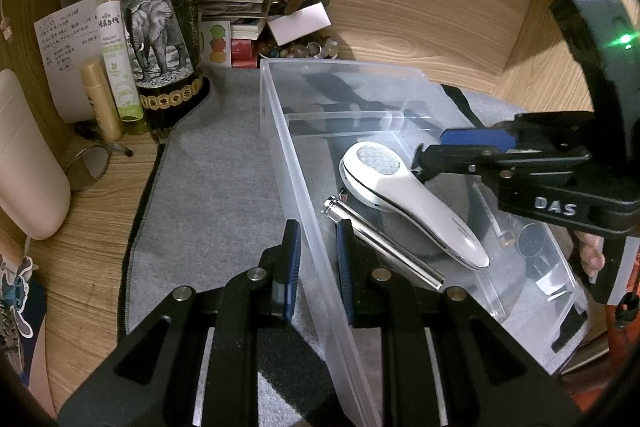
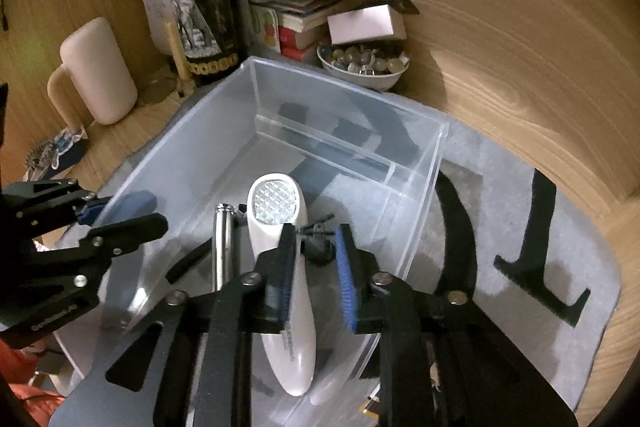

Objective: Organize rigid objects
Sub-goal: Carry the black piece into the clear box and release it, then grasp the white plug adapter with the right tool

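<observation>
Clear plastic bin point(image 2: 424, 187) on grey mat holds white handheld device point(image 2: 280, 247) and steel tube point(image 2: 224, 247). Right gripper point(image 2: 316, 267) gaping above device, holding nothing; left gripper point(image 1: 318, 263) astride bin wall, unclosed. Placement step apparently done; next, fetch another item.

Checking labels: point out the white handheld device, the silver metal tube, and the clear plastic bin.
white handheld device point(image 2: 276, 205), right wrist view, textured head
silver metal tube point(image 1: 384, 243), left wrist view, mid-shaft
clear plastic bin point(image 2: 344, 83), right wrist view, far rim
</observation>
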Available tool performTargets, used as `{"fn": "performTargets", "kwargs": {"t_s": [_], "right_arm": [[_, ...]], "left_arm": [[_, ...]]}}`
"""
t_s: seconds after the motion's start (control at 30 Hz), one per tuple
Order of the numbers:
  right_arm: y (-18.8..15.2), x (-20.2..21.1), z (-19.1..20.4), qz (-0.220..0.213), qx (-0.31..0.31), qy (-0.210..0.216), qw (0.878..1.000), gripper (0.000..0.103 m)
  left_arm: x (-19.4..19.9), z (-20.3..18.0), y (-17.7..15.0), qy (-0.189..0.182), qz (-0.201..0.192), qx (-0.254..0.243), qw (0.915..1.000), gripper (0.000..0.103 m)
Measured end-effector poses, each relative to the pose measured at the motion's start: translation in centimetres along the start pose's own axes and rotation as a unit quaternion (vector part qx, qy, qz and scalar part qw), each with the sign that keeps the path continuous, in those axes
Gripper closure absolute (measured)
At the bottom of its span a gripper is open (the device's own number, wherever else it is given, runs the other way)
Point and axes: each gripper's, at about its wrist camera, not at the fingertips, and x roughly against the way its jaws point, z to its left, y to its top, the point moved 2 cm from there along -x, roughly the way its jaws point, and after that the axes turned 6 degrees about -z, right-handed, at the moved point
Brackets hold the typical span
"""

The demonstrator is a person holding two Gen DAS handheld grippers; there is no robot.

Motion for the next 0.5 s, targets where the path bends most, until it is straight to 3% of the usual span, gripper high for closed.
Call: {"fn": "performTargets", "kwargs": {"t_s": [0.27,0.5], "right_arm": [[0.8,3.3,-0.3,-0.054,-0.005,-0.016,0.998,0.043],[0.2,7.1,-1.9,-0.099,-0.024,-0.053,0.993,0.025]], "left_arm": [[0.0,0.0,0.0,0.000,0.000,0.000,1.0000,0.085],[0.0,0.0,0.0,0.000,0.000,0.000,1.0000,0.085]]}}
